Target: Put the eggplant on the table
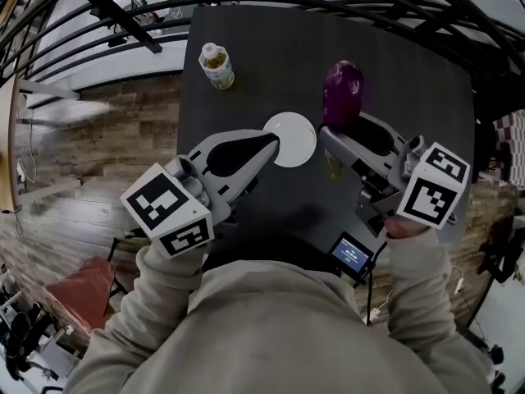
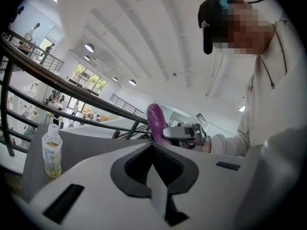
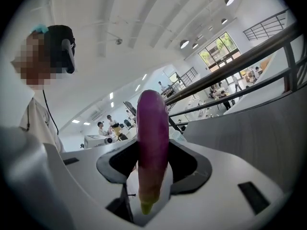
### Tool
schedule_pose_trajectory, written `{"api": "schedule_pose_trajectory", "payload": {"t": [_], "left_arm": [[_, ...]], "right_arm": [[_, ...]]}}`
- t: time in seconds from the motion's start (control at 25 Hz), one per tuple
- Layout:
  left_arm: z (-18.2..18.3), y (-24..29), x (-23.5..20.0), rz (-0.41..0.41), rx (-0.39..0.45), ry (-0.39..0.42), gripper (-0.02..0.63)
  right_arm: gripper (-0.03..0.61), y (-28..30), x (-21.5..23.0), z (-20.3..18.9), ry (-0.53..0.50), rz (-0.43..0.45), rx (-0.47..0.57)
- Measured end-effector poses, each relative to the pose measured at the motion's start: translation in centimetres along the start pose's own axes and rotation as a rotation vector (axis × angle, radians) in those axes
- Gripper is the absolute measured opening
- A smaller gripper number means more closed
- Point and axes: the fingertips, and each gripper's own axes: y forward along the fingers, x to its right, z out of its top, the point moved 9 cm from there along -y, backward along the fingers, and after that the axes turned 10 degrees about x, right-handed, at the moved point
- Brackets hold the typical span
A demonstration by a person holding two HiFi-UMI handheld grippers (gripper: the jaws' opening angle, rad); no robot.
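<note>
**Colleague:** Where's the eggplant right now?

**Me:** My right hand-held gripper (image 1: 343,130) is pinching the eggplant (image 3: 152,133). The jaws are clamped on its lower half, with the green stem end pointing back towards the gripper's camera and the purple body sticking out in front. It hangs over the dark worktop (image 1: 271,56), just to the right of the white plate (image 1: 295,142). I can't tell whether its far end touches the surface.

**Colleague:** And the other one?

**Me:** My left hand-held gripper (image 2: 153,146) has its jaws pressed together with nothing between them. Its tip sits over the plate's left edge. It has no job here, as far as I can judge.

**Colleague:** So which step is this?

**Me:** I'd call it the set-down. The grasp is made and the release isn't done yet.

**Colleague:** What does the next move need?

**Me:** I need a bare patch of worktop clear of the plate and well away from the bottle (image 1: 217,64). I'd bring the eggplant low and lay it on its side so it rests along its length, then spread the jaws. It's rounded, so letting go from any height could send it rolling towards the edge.
</note>
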Motion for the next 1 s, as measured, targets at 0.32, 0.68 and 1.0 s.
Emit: {"api": "schedule_pose_trajectory", "payload": {"t": [0.32,0.68,1.0], "left_arm": [[-2.4,-0.9,-1.5,0.048,-0.018,-0.034,0.006],[-4.8,-3.0,-3.8,0.098,-0.070,-0.076,0.006],[-5.9,-3.3,-5.1,0.114,-0.068,-0.101,0.006]], "right_arm": [[0.204,0.9,2.7,-3.0,0.041,-0.027,-0.068],[0.203,3.2,6.0,-5.9,0.049,-0.056,-0.140],[0.204,4.9,8.4,-8.7,0.070,-0.084,-0.216]]}}
